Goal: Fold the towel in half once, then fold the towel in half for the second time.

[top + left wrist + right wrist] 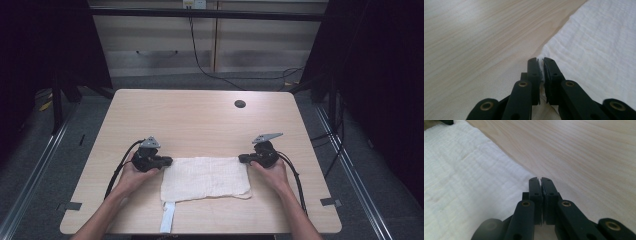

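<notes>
Both tongs pinch cloth (206, 178) far corners, table (200, 120) beyond bare.

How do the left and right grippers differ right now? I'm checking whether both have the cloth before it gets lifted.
The left gripper sits at the white cloth's far left corner, the right gripper at its far right corner. In the left gripper view a sliver of white fabric shows pinched between the jaws; in the right gripper view the jaws meet tight at the cloth's edge, with no fabric plainly visible between them. Both are shut and lie low on the table.

Crinkled white cloth towel (206, 178), matt pale wood-grain table (200, 120)
</notes>
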The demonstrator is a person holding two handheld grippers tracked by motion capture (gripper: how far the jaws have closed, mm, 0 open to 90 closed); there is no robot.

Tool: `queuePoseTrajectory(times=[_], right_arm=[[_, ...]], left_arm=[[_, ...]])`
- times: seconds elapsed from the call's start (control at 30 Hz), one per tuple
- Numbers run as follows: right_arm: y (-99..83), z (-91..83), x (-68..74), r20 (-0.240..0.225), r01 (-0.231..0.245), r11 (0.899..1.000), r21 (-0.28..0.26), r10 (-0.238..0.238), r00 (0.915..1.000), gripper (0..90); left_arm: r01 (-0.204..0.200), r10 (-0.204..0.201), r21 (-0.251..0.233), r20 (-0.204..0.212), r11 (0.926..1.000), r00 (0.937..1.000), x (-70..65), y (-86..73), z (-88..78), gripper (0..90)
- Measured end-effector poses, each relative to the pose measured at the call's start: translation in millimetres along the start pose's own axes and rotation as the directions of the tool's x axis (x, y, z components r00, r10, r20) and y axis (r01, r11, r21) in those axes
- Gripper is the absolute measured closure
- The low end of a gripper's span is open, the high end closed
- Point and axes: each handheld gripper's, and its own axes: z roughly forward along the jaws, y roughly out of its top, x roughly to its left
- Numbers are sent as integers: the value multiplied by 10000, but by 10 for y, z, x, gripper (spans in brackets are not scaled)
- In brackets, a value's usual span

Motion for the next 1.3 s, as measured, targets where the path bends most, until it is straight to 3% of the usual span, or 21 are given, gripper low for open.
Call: queuePoseTrajectory(times=[0.47,0.97,1.3], right_arm=[[74,-108,27,-74,77,9972,-746,-82,9999,875],[151,-302,234,-426,641,9870,-1472,-711,9966,875],[159,-417,497,-800,1236,9794,-1596,-1376,9873,875]], left_arm=[[123,-122,-94,133,9999,9998,14,-15,-1,848],[103,-104,-55,-247,9999,9996,-22,-14,-7,849],[165,-169,-135,-281,9998,9995,-35,-34,-15,848]])
